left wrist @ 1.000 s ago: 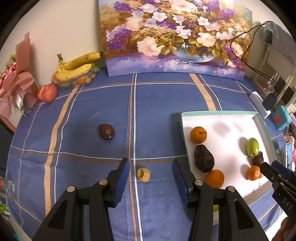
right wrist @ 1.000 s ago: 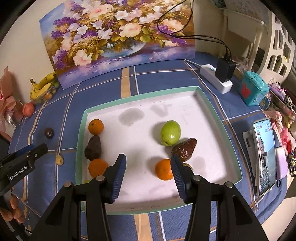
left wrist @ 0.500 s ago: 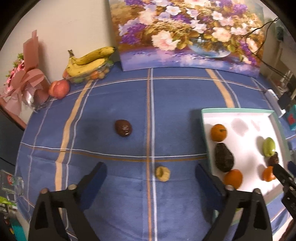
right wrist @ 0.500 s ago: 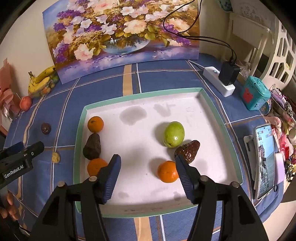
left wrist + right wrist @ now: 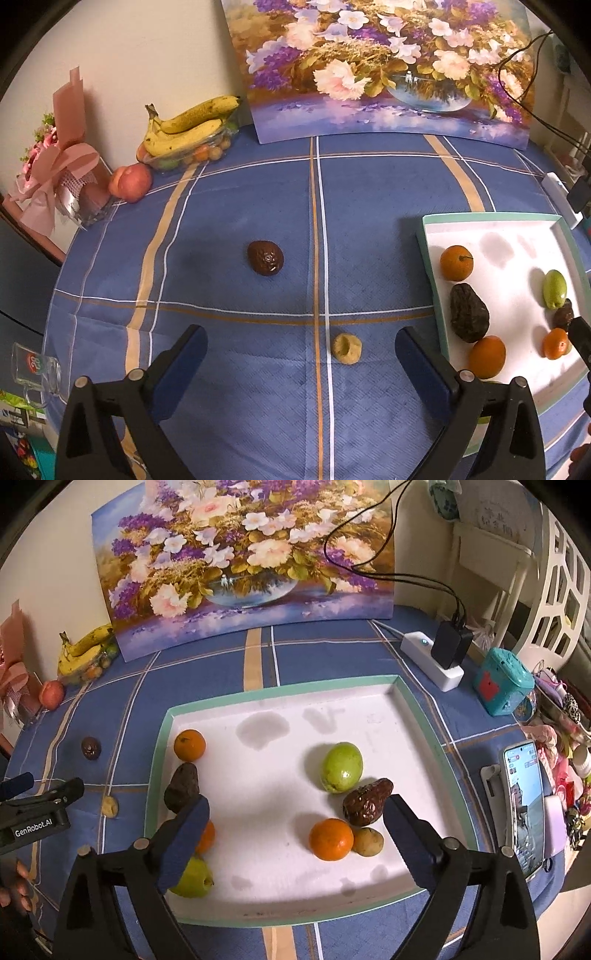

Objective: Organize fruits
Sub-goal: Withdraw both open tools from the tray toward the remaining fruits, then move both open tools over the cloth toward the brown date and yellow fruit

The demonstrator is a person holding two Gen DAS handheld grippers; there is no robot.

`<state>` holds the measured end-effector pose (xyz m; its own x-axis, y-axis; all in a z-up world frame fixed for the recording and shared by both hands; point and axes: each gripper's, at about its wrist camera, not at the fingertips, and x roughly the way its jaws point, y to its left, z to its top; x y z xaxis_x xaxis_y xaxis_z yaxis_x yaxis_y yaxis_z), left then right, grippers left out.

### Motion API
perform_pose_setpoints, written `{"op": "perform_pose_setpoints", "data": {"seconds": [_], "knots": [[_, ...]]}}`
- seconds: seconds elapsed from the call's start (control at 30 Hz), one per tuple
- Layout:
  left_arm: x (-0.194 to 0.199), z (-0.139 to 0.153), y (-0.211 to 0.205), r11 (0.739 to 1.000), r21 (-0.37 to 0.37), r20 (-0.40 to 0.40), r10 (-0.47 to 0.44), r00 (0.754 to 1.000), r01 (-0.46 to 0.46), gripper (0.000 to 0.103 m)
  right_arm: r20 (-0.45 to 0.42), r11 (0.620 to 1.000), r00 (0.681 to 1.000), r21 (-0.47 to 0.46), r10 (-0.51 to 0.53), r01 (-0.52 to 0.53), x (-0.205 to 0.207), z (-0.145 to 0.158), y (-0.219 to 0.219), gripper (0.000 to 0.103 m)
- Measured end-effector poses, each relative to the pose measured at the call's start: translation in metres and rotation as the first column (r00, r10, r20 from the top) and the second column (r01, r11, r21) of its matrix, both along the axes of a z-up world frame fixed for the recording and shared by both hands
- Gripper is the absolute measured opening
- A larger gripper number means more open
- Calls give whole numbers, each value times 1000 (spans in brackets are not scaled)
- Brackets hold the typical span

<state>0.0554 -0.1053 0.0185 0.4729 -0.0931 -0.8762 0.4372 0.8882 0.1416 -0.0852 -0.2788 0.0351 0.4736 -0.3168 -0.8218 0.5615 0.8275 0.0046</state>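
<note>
My left gripper (image 5: 299, 334) stands wide open over the blue checked cloth. A small tan fruit (image 5: 346, 348) lies between its fingers, touching neither. A dark brown fruit (image 5: 265, 257) lies farther off. My right gripper (image 5: 295, 801) hangs over the white tray (image 5: 280, 692), jaws opening, gripping nothing. Under its span lie an orange (image 5: 330, 839), a small yellowish fruit (image 5: 367, 842) and a wrinkled brown fruit (image 5: 367, 806), with a green fruit (image 5: 341, 767) beyond. At the tray's left are another orange (image 5: 189, 744), a dark avocado (image 5: 181, 786), a half-hidden orange (image 5: 208, 836) and a green apple (image 5: 192, 880).
A bowl with bananas (image 5: 188, 125), a peach (image 5: 131, 182) and a pink bouquet (image 5: 55, 173) stand at the back left. A flower painting (image 5: 388, 74) leans on the wall. A power strip (image 5: 432, 661), teal box (image 5: 504, 681) and phone (image 5: 524, 805) lie right of the tray.
Both grippers have spread their jaws from narrow to wide. The left one's fingers now stand well clear of the small tan fruit. Neither hand has shifted much.
</note>
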Motion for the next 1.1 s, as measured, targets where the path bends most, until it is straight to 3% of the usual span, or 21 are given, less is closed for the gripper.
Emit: {"op": "perform_pose_setpoints", "data": {"seconds": [0.43,0.9,1.1], "knots": [[10,6,16,999,-19,20,27,999,-26,103,42,1000,999,-2,17,-17,9,-2,10,95],[38,14,77,986,-41,47,165,985,-163,103,86,992,990,35,114,-117,41,-7,47,95],[49,19,106,973,-62,46,225,973,-222,103,112,979,980,101,165,-176,58,-11,68,95]]}}
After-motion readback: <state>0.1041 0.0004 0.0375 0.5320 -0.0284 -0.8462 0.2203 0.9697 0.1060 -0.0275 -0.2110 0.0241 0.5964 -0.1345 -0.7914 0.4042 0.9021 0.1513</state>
